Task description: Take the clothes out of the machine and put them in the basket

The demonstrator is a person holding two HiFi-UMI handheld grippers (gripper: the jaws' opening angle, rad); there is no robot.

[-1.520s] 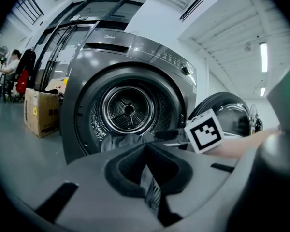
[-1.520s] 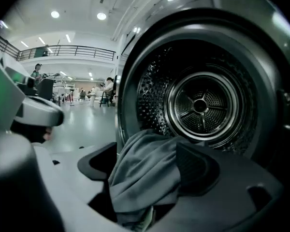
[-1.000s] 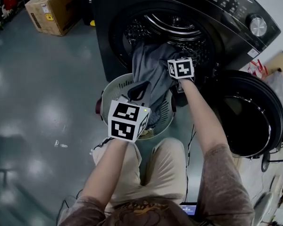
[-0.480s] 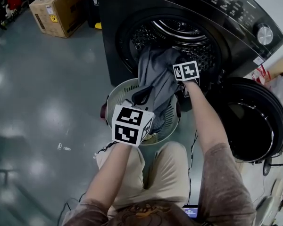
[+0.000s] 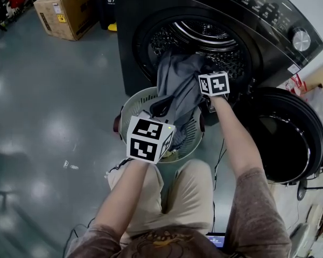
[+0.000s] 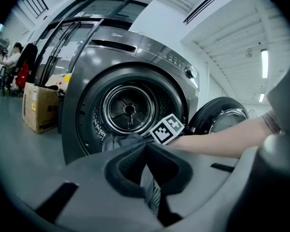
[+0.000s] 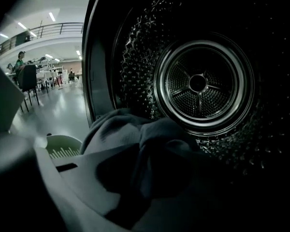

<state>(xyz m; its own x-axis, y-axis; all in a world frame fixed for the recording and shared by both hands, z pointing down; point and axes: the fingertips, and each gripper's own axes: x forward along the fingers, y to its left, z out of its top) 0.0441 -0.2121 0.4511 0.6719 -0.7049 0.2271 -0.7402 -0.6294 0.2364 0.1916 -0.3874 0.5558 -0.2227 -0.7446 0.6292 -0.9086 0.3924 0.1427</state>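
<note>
Now the jaws of the right gripper (image 5: pixel 205 70) have just been closing onto the crumpled grey fabric garment (image 5: pixel 177 82) in the mouth of the black washing machine (image 5: pixel 247 20). The left gripper (image 5: pixel 161 108) pinches it just outside, so hauling looks ready.

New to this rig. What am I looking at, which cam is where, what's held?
No robot: a person wears a head camera and holds a two-jaw gripper in each hand; the marker cubes belong to the grippers. The head view looks steeply down. Each gripper view rides on a gripper, looking along its jaws. A washing machine stands with its door open, a pale basket on the floor below. A gray garment hangs from the drum toward the basket. The left gripper is shut on it; the right gripper has just been closing its jaws on that cloth too.
</note>
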